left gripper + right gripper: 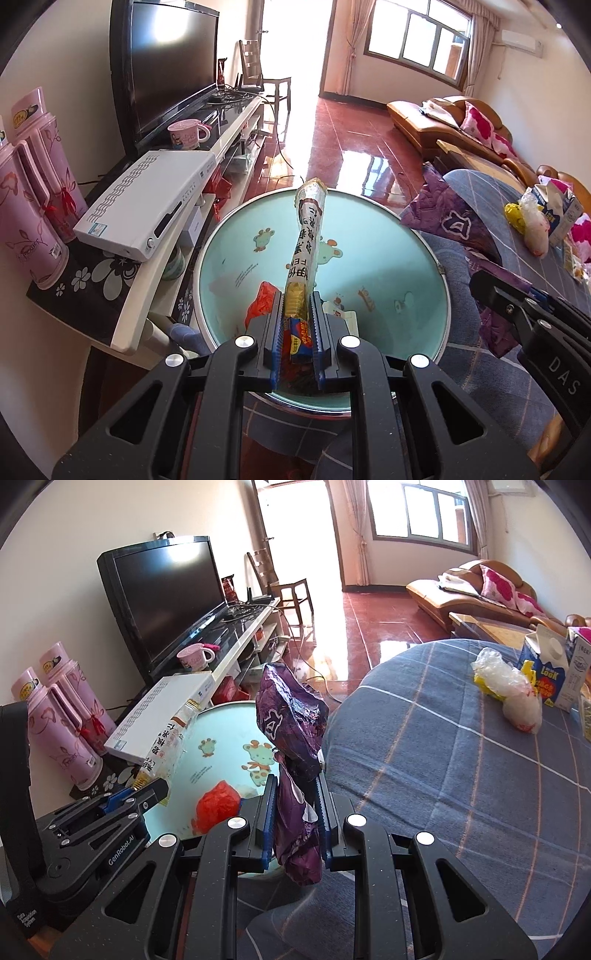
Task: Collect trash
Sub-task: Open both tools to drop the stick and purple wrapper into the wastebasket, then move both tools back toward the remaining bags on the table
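Note:
My left gripper (297,325) is shut on a long white snack wrapper (306,240) with printed characters, held above a round pale-blue basin (406,258) decorated with cartoon animals. A crumpled red wrapper (260,302) lies inside the basin. My right gripper (297,808) is shut on a crumpled purple foil bag (291,716), at the basin's (218,746) right edge beside the table. The left gripper (147,794) with its white wrapper (166,746) shows at the left of the right wrist view. The purple bag (447,214) and right gripper (495,291) show at the right of the left wrist view.
A table with a blue checked cloth (443,768) carries clear plastic bags (513,694), a yellow scrap and milk cartons (546,664). At left, a TV stand holds a television (162,598), a white set-top box (147,203), a pink mug (186,134) and pink flasks (33,192). Red tiled floor and a sofa lie beyond.

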